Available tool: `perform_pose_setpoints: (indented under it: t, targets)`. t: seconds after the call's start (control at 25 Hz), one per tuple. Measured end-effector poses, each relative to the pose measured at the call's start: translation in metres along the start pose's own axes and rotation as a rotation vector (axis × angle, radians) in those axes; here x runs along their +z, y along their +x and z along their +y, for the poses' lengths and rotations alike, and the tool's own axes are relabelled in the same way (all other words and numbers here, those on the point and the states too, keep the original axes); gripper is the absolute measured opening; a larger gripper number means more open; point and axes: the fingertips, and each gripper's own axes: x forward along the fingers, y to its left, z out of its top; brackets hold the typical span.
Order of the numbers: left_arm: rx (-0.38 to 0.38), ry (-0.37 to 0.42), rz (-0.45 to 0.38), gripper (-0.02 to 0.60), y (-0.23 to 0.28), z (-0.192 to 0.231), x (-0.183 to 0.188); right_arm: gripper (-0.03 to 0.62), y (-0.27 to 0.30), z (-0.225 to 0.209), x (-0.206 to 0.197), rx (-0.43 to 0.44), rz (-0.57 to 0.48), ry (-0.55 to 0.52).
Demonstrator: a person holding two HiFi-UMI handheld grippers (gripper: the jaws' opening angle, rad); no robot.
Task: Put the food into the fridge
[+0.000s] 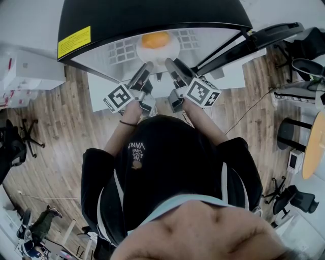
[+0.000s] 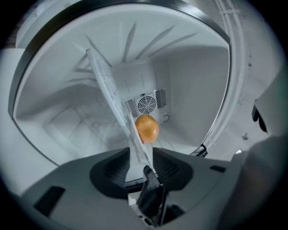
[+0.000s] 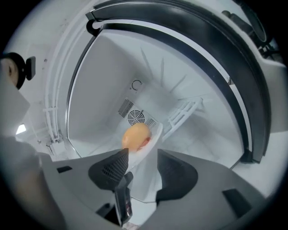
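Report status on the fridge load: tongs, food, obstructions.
Both open: left tongs, right tongs, each straddling the white plate rim, unpinched. Load: orange food on it, inside fridge. Nothing blocking.

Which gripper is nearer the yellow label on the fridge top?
Left. The left gripper is at the plate, on the side toward the yellow label; the right gripper is across the plate, farther away.

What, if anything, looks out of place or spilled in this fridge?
Nothing stands out: the white plate rests on the fridge shelf, orange food on it, unspilled; left tool and right tool stand open around its rim.
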Motion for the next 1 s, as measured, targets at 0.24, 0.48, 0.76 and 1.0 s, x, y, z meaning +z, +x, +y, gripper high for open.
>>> perform_pose_setpoints:
  t: [0.24, 0.48, 0.76, 1.0]
  targets:
    - [0.095, 0.285, 0.067, 0.149, -0.008, 0.000, -0.005, 0.202, -0.010, 0.006, -0.001, -0.032, 0.021, -0.240]
    - [0.138, 0.538, 0.121, 0.149, -0.010, -0.004, -0.013, 0.202, -0.013, 0.017, -0.003, -0.034, 0.039, -0.467]
    - [0.215, 0.730, 0.129, 0.156, -0.013, -0.001, -0.011, 0.202, -0.014, 0.015, -0.011, -0.059, 0.064, -0.584]
    - [0.230, 0.824, 0.137, 0.158, -0.012, -0.002, -0.010, 0.202, -0.014, 0.009, -0.015, -0.084, 0.079, -0.628]
